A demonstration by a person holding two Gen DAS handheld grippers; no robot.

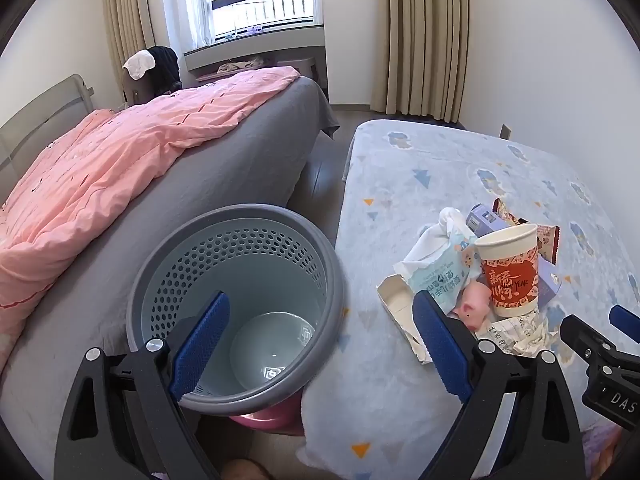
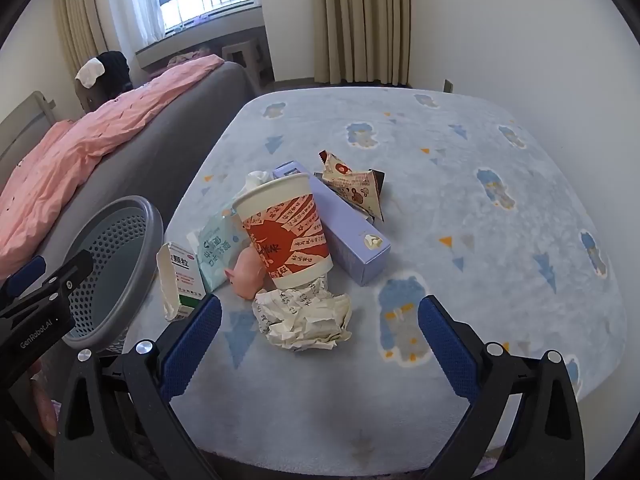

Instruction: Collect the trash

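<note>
Left gripper (image 1: 320,344) released, fingers spread wide over the gray bin (image 1: 236,308), which stands between the bed (image 1: 224,160) and the blue blanket (image 2: 480,200). Right gripper (image 2: 320,344) also released, holding nothing, hovering just near of the crumpled paper (image 2: 306,322). Trash lies heaped on the blanket: paper cup (image 2: 286,232), purple box (image 2: 352,240), wrapper (image 2: 352,184), small carton (image 2: 182,276), pink toy pig (image 2: 248,276)
</note>
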